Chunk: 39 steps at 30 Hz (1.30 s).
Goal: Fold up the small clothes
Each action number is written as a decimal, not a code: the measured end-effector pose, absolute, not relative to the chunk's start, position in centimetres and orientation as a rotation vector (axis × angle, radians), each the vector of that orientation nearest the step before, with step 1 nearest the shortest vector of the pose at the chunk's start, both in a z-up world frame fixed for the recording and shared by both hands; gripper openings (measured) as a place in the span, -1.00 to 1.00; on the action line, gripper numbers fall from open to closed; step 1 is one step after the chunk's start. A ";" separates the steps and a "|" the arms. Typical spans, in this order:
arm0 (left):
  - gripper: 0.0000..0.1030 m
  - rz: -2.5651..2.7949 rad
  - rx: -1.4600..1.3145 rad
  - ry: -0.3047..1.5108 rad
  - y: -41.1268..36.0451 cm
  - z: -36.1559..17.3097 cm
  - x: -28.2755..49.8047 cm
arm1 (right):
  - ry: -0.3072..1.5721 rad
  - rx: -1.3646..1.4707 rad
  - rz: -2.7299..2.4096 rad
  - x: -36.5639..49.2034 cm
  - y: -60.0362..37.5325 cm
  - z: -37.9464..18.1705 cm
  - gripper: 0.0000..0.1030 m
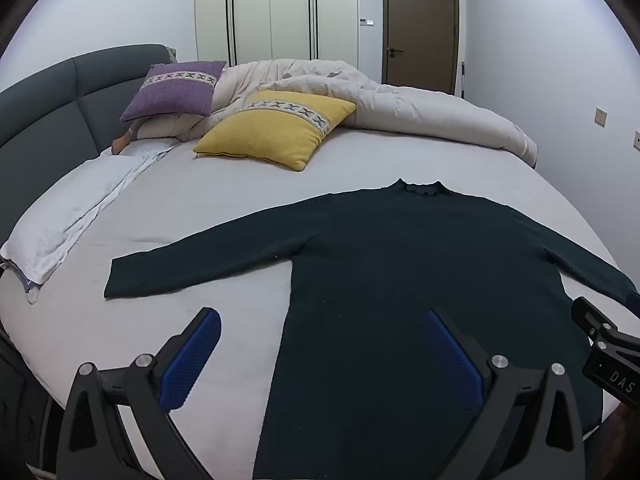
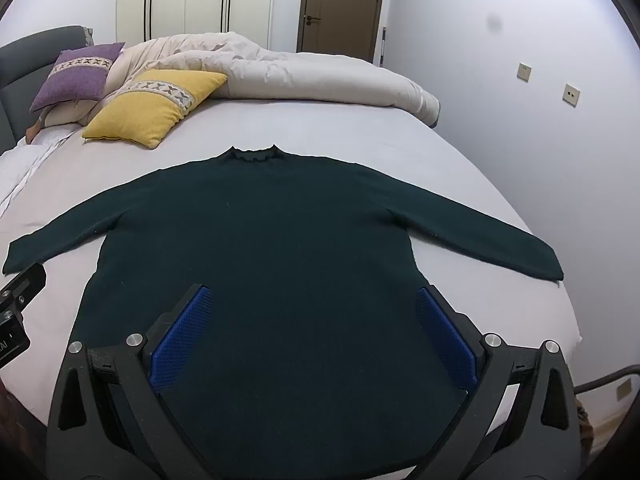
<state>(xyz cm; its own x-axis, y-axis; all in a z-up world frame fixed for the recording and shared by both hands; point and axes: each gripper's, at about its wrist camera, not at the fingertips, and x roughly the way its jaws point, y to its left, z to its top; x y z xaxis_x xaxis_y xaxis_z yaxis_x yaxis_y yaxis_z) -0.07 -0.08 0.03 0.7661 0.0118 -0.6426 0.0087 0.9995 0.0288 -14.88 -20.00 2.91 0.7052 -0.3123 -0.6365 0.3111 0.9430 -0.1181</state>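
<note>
A dark green long-sleeved sweater lies flat on the bed, collar away from me, both sleeves spread out sideways. It also shows in the right wrist view. My left gripper is open and empty, held above the sweater's left hem edge. My right gripper is open and empty, held above the sweater's lower middle. Part of the right gripper's body shows at the right edge of the left wrist view, and the left gripper's body at the left edge of the right wrist view.
The bed has a light grey sheet. A yellow cushion, a purple cushion and a bunched beige duvet lie at the far side. A white folded cloth lies at the left. The bed's right edge is near the wall.
</note>
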 end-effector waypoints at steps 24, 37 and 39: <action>1.00 -0.002 0.019 0.700 -0.2 0.0 -0.1 | 0.724 -0.015 -0.355 -14.8 -19.7 2.4 0.99; 1.00 -0.003 0.017 0.701 -0.2 0.0 0.0 | 0.728 -0.017 -0.357 -14.7 -19.8 2.4 0.99; 1.00 -0.002 0.017 0.700 -0.2 0.0 0.0 | 0.727 -0.017 -0.357 -14.7 -19.8 2.4 0.99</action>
<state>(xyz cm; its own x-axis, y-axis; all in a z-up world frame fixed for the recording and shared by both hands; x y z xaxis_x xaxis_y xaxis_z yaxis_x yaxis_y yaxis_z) -0.04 -0.17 0.02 0.7647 0.0036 -0.6444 0.0080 0.9999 0.0150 -14.69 -19.80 2.38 0.6893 -0.3255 -0.6472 0.3135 0.9394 -0.1385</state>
